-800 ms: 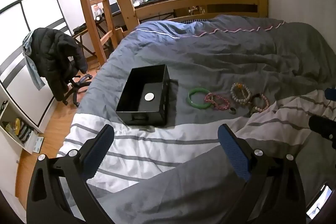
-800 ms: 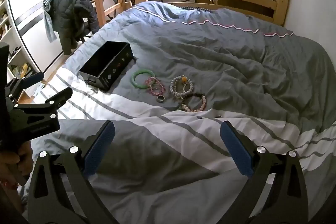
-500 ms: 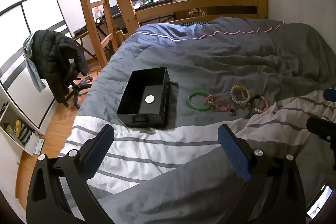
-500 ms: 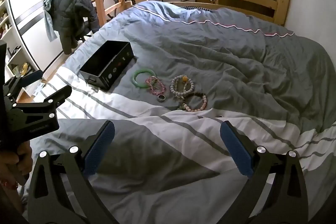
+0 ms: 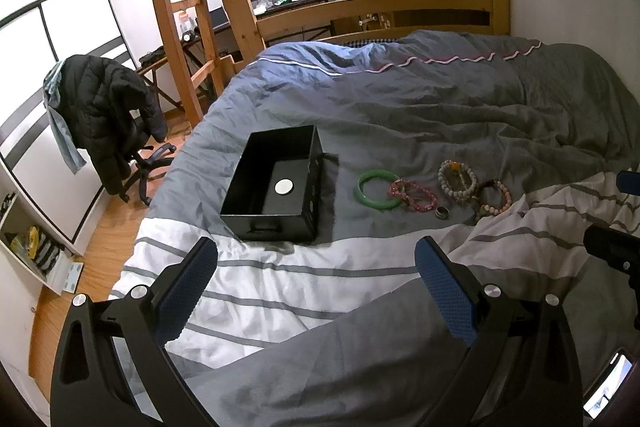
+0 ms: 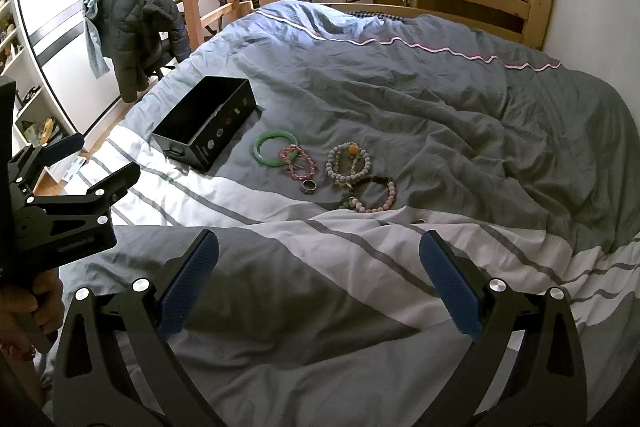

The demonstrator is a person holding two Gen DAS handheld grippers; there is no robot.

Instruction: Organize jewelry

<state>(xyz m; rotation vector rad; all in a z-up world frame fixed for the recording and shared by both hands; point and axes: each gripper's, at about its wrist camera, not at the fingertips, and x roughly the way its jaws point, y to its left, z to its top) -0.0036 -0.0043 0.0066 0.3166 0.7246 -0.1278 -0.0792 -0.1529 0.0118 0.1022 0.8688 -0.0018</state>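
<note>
**Jewelry laid out on the bed beside an open black box**

A green bangle (image 5: 378, 189) lies on the grey duvet (image 5: 440, 115), just right of a black open-topped box (image 5: 276, 187). A pink beaded bracelet (image 5: 413, 194) touches the bangle's right edge. Next come a pale beaded bracelet (image 5: 458, 181) with an orange bead, a small metal ring (image 5: 442, 213) just in front, and a pink-and-dark bracelet (image 5: 494, 198) at the right end, by the striped white fold (image 5: 280, 275). A white disc (image 5: 284, 186) sits on the box floor.

The left gripper (image 5: 316, 291) hovers above the striped fold, its blue-padded fingers spread wide and holding nothing. The right gripper (image 6: 318, 291) hovers nearer the bed's foot, fingers likewise wide apart and empty, well short of the jewelry. A dark jacket (image 6: 136, 27) hangs over a chair beside the bed.
</note>
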